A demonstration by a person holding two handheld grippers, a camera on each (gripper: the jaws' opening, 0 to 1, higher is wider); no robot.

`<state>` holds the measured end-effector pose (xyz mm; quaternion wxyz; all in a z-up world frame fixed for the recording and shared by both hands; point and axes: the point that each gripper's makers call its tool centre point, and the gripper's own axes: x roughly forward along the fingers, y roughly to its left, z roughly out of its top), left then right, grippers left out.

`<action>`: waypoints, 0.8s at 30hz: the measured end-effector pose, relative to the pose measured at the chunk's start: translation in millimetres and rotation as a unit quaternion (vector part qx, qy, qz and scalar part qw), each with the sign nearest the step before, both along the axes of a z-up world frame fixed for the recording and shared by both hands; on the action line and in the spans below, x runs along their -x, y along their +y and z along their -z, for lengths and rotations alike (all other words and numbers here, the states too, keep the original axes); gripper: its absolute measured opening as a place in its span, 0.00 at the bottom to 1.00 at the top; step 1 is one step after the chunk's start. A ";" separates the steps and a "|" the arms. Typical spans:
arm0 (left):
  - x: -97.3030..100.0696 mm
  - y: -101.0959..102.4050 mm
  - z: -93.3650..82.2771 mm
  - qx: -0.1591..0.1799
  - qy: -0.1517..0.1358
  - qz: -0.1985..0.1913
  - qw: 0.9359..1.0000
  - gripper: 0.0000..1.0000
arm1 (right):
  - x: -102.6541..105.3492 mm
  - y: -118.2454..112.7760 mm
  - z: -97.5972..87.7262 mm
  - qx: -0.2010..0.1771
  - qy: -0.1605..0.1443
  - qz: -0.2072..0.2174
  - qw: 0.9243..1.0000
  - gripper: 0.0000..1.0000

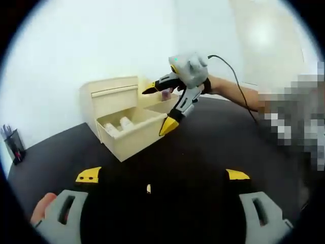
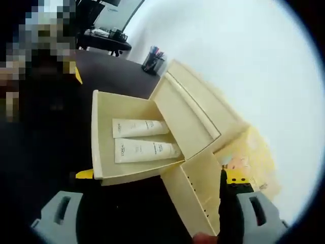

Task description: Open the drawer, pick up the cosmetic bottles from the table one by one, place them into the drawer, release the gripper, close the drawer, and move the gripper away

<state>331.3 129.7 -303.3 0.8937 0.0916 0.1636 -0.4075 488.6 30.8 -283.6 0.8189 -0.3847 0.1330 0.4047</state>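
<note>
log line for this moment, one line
drawer: open | two cosmetic tubes inside | right gripper: open, empty, over drawer | left gripper: open, empty, above black table

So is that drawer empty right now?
No, two white tubes lie side by side inside the open drawer.

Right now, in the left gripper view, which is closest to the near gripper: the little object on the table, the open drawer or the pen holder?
1. The small pale object, on the black table between the left gripper tips.
2. The open drawer, ahead at centre, two tubes inside.
3. The pen holder, far left by the wall.
</note>
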 end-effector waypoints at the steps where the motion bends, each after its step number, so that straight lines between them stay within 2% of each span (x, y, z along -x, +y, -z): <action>1: 0.1 -0.2 0.2 0.000 0.000 0.000 1.000 0.96 | -0.5 -0.2 0.2 0.000 0.001 0.001 1.000 0.93; 19: 0.2 1.2 1.7 -0.004 0.001 0.000 1.000 0.96 | -7.5 -1.9 0.3 -0.008 0.005 0.007 1.000 0.93; 24: -1.2 3.6 1.4 -0.005 0.002 0.001 1.000 0.96 | -13.1 -3.1 -2.8 -0.007 -0.010 0.013 1.000 0.93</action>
